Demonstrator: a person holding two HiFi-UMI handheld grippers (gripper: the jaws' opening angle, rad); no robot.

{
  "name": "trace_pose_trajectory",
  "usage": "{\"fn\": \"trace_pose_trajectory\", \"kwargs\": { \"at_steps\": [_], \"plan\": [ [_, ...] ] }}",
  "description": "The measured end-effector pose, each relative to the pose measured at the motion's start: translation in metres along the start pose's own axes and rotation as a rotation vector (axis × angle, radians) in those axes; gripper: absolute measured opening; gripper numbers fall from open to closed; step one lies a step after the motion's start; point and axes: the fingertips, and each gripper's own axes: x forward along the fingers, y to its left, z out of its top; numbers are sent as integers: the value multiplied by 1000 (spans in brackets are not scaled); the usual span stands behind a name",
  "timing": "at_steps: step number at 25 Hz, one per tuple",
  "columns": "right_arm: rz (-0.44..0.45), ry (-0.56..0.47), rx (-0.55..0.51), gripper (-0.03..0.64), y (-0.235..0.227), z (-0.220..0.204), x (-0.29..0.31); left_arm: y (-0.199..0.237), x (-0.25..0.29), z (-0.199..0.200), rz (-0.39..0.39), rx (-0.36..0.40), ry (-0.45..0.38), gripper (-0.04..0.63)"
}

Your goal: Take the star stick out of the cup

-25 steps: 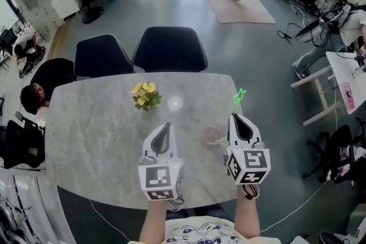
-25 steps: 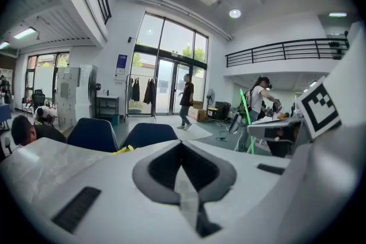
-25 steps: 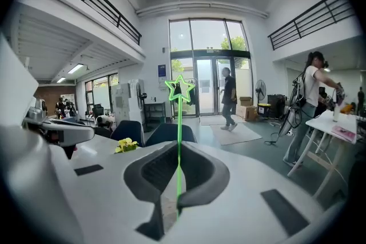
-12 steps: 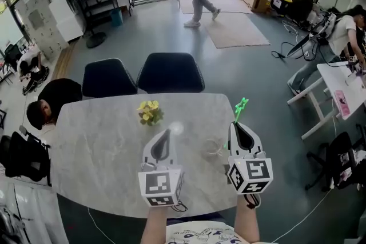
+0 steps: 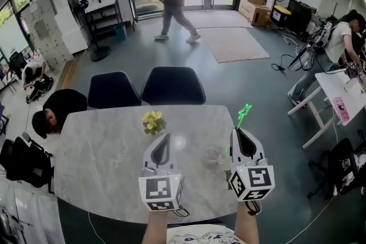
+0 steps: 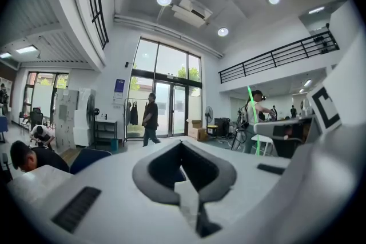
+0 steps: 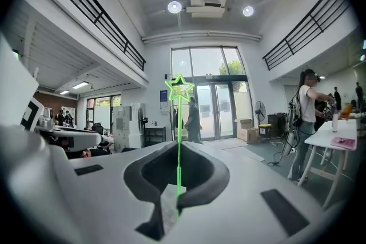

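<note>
My right gripper is shut on the thin green star stick, which rises from its tips past the table's right edge. In the right gripper view the stick stands upright between the closed jaws, its star on top. The clear glass cup stands on the marble table, left of that gripper and apart from the stick. My left gripper hovers over the table's middle, shut with nothing in it. From the left gripper view the stick shows off to the right.
A small bunch of yellow flowers sits near the table's far edge. Two dark chairs stand behind it. A person sits at the left end, and another walks across the floor beyond. A white desk is off right.
Both grippers have risen, the right one carrying the star stick higher and farther from the cup. The walking person in the background moved left.
</note>
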Motion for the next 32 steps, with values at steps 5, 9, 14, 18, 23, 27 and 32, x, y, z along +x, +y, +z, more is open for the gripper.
{"fn": "trace_pose_trajectory", "kwargs": {
  "at_steps": [5,9,14,18,23,27,32],
  "plan": [
    [-4,-17,-4,25,1,9,-3,0,-2,11,-1,6,-20,0],
    [-7,-21,-5,25,-1,10,-5,-4,-4,16,-16,23,-39,0],
    [2,-26,-3,25,2,14,-3,-3,-3,21,-13,19,-45,0],
    [7,-31,-9,25,4,17,-3,-1,-2,21,-9,8,-44,0],
    [9,-32,-3,25,4,17,-2,2,-4,21,-2,9,-41,0],
    [9,-33,-6,25,4,17,-2,2,-3,18,1,4,-36,0],
    [8,-32,-8,25,6,16,-3,5,-4,16,8,18,-37,0]
  ]
}}
